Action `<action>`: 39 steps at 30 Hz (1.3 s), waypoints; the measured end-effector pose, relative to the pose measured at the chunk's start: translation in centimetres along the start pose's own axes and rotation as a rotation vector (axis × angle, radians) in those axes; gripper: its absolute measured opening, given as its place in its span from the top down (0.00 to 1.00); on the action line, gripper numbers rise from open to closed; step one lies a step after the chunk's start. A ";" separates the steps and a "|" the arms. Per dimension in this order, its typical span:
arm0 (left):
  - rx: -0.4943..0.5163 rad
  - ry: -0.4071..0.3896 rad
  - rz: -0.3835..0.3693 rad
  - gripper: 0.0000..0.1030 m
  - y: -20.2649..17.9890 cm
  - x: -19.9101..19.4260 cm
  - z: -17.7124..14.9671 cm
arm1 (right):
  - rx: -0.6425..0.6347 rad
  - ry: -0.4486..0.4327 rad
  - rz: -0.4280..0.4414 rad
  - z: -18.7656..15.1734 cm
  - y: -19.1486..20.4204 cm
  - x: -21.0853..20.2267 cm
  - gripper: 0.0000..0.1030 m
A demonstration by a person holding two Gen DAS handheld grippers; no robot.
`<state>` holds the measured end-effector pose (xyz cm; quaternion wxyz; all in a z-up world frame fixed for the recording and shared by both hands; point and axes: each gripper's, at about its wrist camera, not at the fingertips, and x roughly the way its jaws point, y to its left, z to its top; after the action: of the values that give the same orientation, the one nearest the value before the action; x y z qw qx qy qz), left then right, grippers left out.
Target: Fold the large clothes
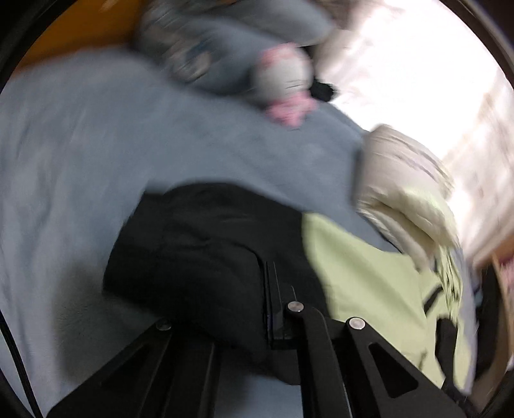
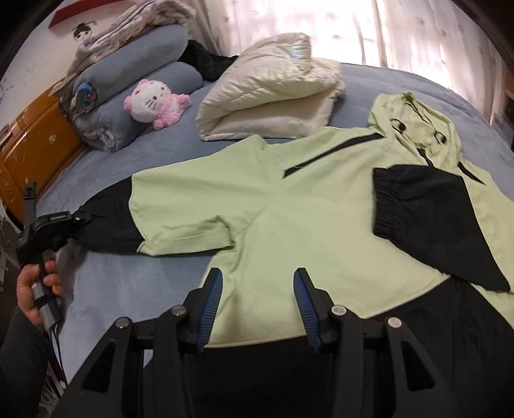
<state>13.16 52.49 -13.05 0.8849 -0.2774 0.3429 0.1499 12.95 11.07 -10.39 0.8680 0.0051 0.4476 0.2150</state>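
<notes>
Nearest in the right wrist view, the right gripper [image 2: 258, 305] hovers over the hem of the jacket [image 2: 289, 205], its blue-padded fingers [image 2: 212, 302] spread apart with nothing between them. The jacket is pale green with black panels. It lies flat on the bed [image 2: 122, 283], covered in blue-grey fabric, with its black hem nearest the camera and its hood [image 2: 414, 122] pointing away. One black-cuffed sleeve [image 2: 430, 218] is folded across the chest on the right side. The other sleeve [image 2: 109, 218] stretches out to the left.

At the end of that outstretched sleeve, the left gripper [image 2: 69, 222] meets the black cuff, held by the person's left hand [image 2: 38, 289]. In the blurred left wrist view, black cloth bunches right at the fingers [image 1: 273, 302], which stand close together and appear clamped on the sleeve.

Just beyond the jacket lies a folded cream quilt [image 2: 270, 93]. To its left sits a pink and white plush cat [image 2: 157, 103], leaning against a stack of rolled blue-grey blankets [image 2: 135, 83]. An orange headboard [image 2: 35, 151] borders the bed at far left. Farthest back, bright pale curtains [image 2: 353, 29] hang behind the bed.
</notes>
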 end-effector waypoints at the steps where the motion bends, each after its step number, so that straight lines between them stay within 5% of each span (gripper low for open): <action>1: 0.037 -0.008 -0.016 0.98 -1.6 -0.7 0.3 | 0.008 -0.005 -0.002 0.0 -0.4 -0.2 0.55; 6: 0.253 -0.064 -0.162 0.98 -13.3 -6.2 -0.5 | 0.108 -0.038 0.000 -0.9 -4.1 -2.4 0.55; 10: 0.380 -0.027 -0.282 0.98 -23.3 -7.9 -2.6 | 0.175 -0.082 -0.009 -1.5 -7.3 -4.7 0.55; 14: 0.480 0.064 -0.362 0.98 -31.8 -7.4 -7.7 | 0.231 -0.136 -0.061 -2.5 -11.2 -7.4 0.55; 20: 0.610 0.205 -0.333 0.97 -39.5 -3.8 -18.6 | 0.325 -0.163 -0.111 -5.2 -17.1 -10.2 0.55; 23: 0.650 0.269 -0.313 0.83 -40.2 -2.1 -22.3 | 0.364 -0.155 -0.096 -6.4 -18.9 -10.6 0.55; 25: 0.663 0.307 -0.309 0.55 -40.2 -1.8 -24.1 | 0.377 -0.141 -0.082 -7.0 -19.7 -10.6 0.55; 28: 0.636 0.327 -0.357 0.29 -38.1 -3.5 -24.3 | 0.376 -0.136 -0.061 -7.3 -19.9 -10.4 0.55; 39: 0.582 0.286 -0.319 0.25 -30.2 -8.5 -22.7 | 0.250 -0.115 0.024 -6.5 -15.5 -10.1 0.54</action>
<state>8.92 14.17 -9.32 0.8821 -0.0821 0.4441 -0.1341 8.49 -8.04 -9.60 0.8822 0.1306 0.4204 0.1673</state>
